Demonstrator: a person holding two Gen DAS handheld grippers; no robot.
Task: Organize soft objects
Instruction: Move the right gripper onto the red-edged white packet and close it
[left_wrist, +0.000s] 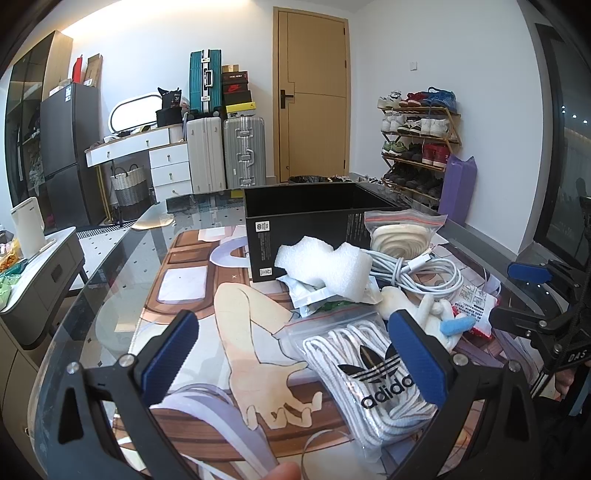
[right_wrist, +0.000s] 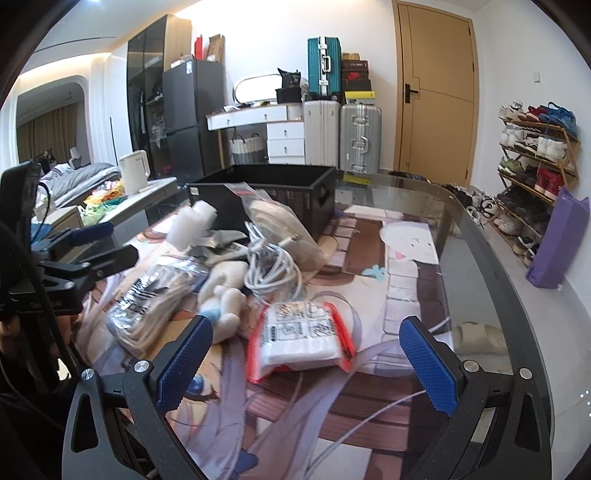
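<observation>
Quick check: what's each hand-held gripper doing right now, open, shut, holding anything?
Left hand-held gripper: open, holding nothing, over the bag of white laces.
Right hand-held gripper: open, holding nothing, over the red-edged packet.

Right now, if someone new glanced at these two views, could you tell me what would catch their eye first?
Probably the jumble of soft items heaped on the illustrated mat on the glass table: the adidas lace bag nearest the open left gripper, white foam and a coiled white cable behind it. The open black box stands behind the pile, and a red-edged packet lies before the open right gripper.
</observation>
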